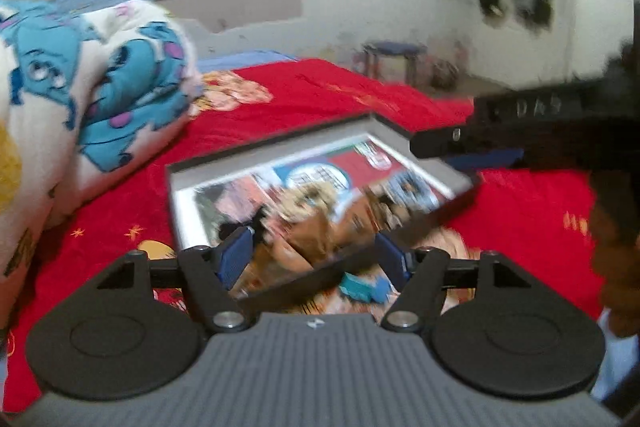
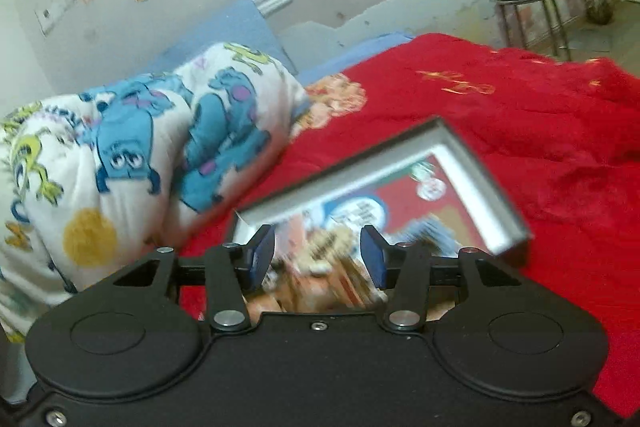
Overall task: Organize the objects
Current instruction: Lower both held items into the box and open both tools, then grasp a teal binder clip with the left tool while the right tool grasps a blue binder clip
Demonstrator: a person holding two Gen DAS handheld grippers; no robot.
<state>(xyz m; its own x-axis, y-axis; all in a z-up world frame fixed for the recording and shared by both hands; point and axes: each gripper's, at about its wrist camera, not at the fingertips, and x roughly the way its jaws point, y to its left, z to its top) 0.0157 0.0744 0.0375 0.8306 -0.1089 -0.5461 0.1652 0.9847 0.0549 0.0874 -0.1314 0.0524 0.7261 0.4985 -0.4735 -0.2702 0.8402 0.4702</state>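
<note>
Grey-framed picture tilted above red blanket; both tongs open, grip unclear.

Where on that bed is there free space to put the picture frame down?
The red blanket lies bare beyond the picture frame, toward the stool; another open strip runs along its right side. The left is crowded: the folded cartoon quilt fills that end. Both grippers, left gripper and right gripper, crowd the frame's near edge.

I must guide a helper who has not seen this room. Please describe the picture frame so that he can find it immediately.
Find the red blanket covering the bed, with a folded cartoon quilt at one end. The picture frame is beside that quilt, over the blanket. It is the only flat, hard thing: a grey border around a colourful cartoon picture.
</note>
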